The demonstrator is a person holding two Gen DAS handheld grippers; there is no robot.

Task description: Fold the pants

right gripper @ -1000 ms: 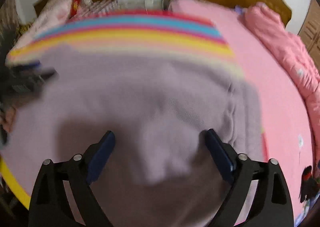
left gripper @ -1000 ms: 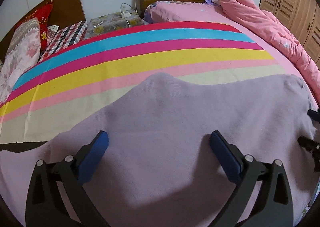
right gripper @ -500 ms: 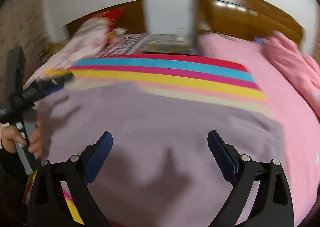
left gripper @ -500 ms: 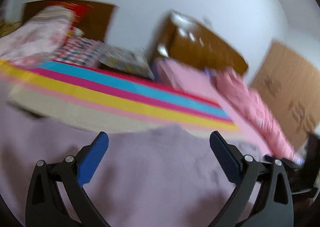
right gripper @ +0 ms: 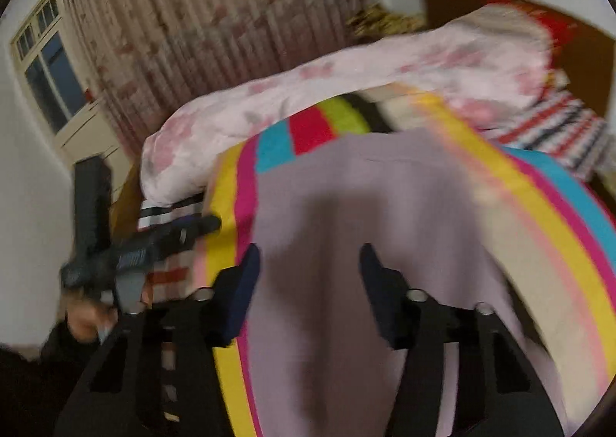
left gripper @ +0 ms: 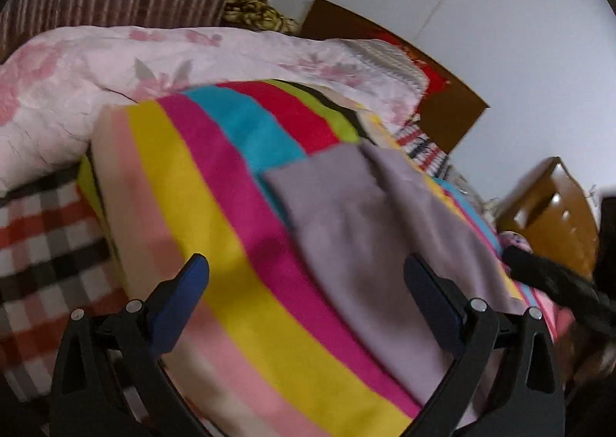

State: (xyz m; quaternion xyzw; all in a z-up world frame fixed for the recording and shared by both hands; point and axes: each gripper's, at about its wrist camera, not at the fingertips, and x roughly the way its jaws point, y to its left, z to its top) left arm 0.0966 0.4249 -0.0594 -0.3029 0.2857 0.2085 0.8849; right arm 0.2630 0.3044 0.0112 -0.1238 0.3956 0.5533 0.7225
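The lilac-grey pants (left gripper: 369, 236) lie spread on the rainbow-striped blanket (left gripper: 200, 206). In the right wrist view the pants (right gripper: 346, 213) fill the middle. My left gripper (left gripper: 306, 279) is open and empty, hovering over the blanket's yellow and magenta stripes just left of the pants' edge. My right gripper (right gripper: 310, 267) is open, narrower than before, with nothing between its pads, above the pants. The left gripper also shows in the right wrist view (right gripper: 146, 244), held by a hand at the bed's left side.
A pink floral quilt (left gripper: 115, 67) is piled at the blanket's far edge. A red-and-black checked sheet (left gripper: 42, 252) lies at the left. A curtain (right gripper: 215, 21) and window (right gripper: 46, 67) stand behind. A wooden headboard (left gripper: 554, 213) is at the right.
Both grippers have swung left, now facing the curtain side of the bed. The right gripper's jaws have narrowed. The left gripper has moved off the pants over the striped blanket.
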